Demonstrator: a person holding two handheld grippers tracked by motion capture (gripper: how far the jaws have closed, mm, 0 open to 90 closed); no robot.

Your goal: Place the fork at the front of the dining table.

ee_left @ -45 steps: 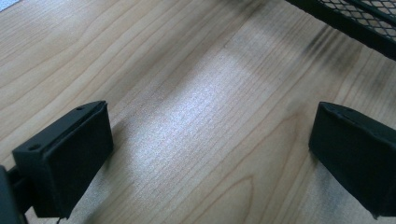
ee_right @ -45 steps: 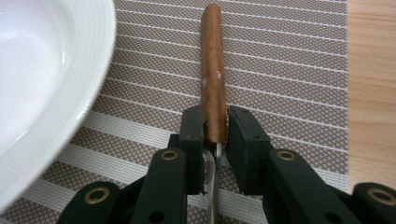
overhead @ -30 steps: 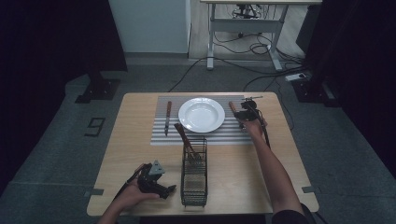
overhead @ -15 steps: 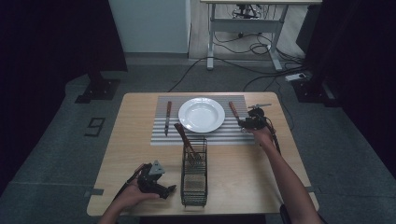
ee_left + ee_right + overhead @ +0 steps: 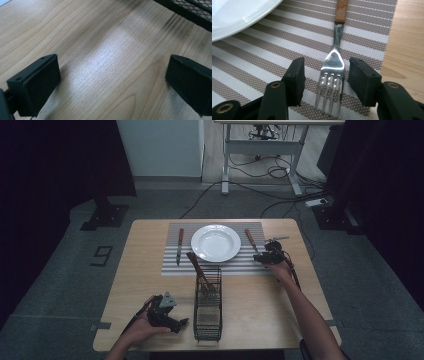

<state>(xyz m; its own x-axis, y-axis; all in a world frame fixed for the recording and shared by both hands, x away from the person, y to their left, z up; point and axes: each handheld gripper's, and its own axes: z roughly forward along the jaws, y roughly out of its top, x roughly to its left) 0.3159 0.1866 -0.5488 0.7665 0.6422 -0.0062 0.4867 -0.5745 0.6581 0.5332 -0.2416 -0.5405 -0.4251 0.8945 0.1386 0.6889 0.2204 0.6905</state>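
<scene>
A fork (image 5: 333, 72) with a wooden handle lies flat on the striped placemat (image 5: 262, 50), to the right of the white plate (image 5: 237, 15). My right gripper (image 5: 325, 80) is open, one jaw on each side of the tines, with a gap on both sides. From above, the right gripper (image 5: 259, 257) sits at the near end of the fork (image 5: 251, 241), beside the plate (image 5: 215, 242). At the near left of the table my left gripper (image 5: 181, 323) rests open over bare wood (image 5: 105, 57), holding nothing.
A black wire basket (image 5: 207, 302) stands at the near middle of the table (image 5: 140, 270) with a wooden-handled utensil (image 5: 197, 270) leaning out of it; its corner (image 5: 190, 10) lies just beyond my left jaws. A knife (image 5: 179, 245) lies on the mat left of the plate.
My right gripper has drawn back along the fork toward the near edge of the placemat. The fork stays flat on the mat. The left gripper has not moved.
</scene>
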